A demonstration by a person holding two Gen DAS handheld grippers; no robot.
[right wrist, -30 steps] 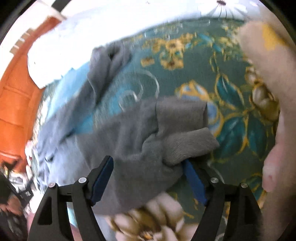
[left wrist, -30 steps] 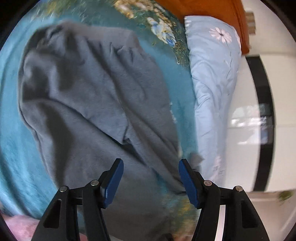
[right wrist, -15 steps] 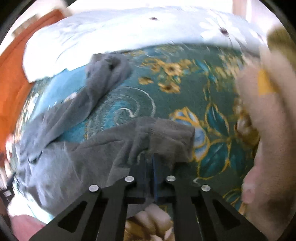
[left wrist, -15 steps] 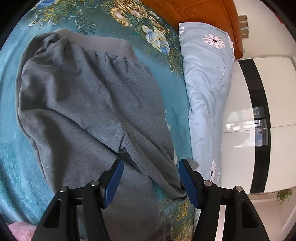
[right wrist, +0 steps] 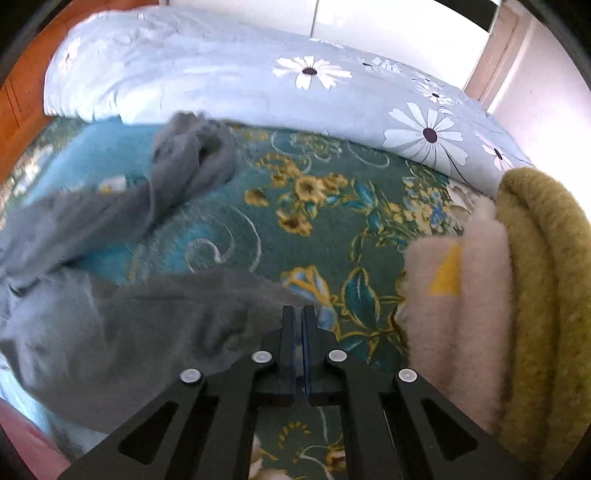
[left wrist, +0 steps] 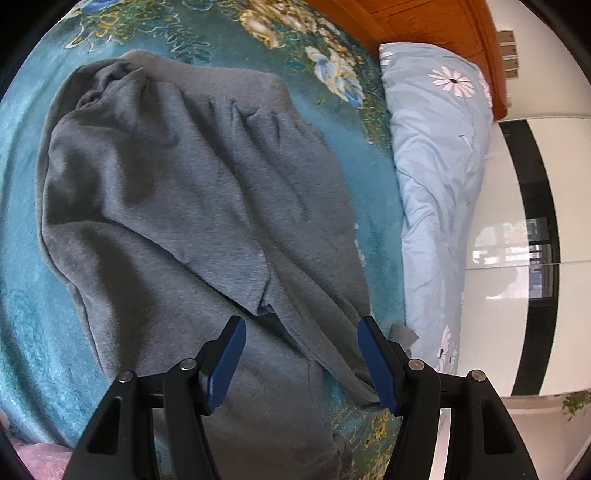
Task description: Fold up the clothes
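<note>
Blue-padded fingers of the left gripper stand wide apart above the grey sweatpants, with nothing pinched between them; the cloth lies below the pads and I cannot tell whether they touch it. In the left wrist view the sweatpants lie spread across the teal floral bedspread, gathered waistband toward the far end, one leg folded over the other and running toward the camera. To the right of them, along the bed's edge, lies a light blue daisy-print duvet, and an orange wooden headboard stands behind it. In the right wrist view the sweatpants fill the left side, one leg bunched up near the duvet and the other's end reaching the middle of the picture. There the right gripper shows its jaws nearly together, just beginning to part; the grey hem sits right at the tips, but whether any cloth is caught between them I cannot tell. On the right stand folded clothes, a pale pink fleece beside an olive knit.
</note>
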